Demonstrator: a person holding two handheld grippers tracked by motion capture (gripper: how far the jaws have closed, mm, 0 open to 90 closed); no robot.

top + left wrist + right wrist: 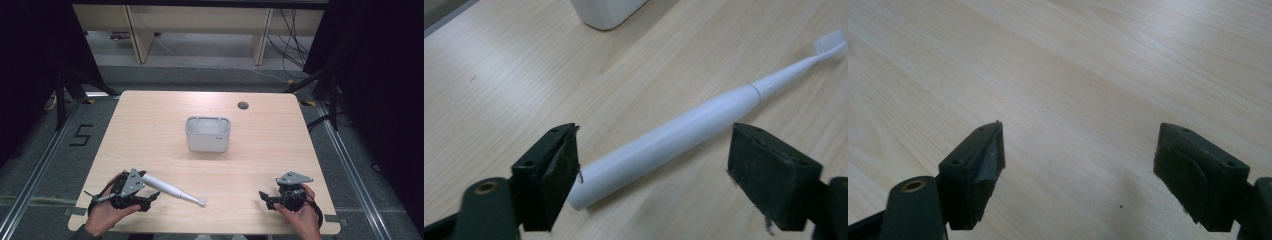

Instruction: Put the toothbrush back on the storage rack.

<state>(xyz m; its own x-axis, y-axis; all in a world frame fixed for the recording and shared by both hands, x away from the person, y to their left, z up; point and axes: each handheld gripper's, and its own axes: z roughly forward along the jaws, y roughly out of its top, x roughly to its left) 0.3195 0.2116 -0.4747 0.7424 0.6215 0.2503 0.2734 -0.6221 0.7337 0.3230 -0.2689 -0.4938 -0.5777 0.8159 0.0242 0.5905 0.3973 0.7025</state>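
One white electric toothbrush (172,189) lies flat on the table (150,130), near the front-left edge, butt end toward 10 o'clock, bristle head toward 4 o'clock. Flat and unobstructed, so a side pinch on the thick handle looks like the natural grab. Left tool (131,192) sits right at the butt end, jaws apart, straddling the handle in the left gripper view (664,142); one pad (566,165) is very close to the butt, but no clamp yet. White open-top holder (208,133) stands mid-table at 12 o'clock from the brush, well apart; likely the drop-off, mouth up for an upright insert. Right tool (272,199) parked at front right, jaws apart over bare wood, clear of the work, probably on standby.
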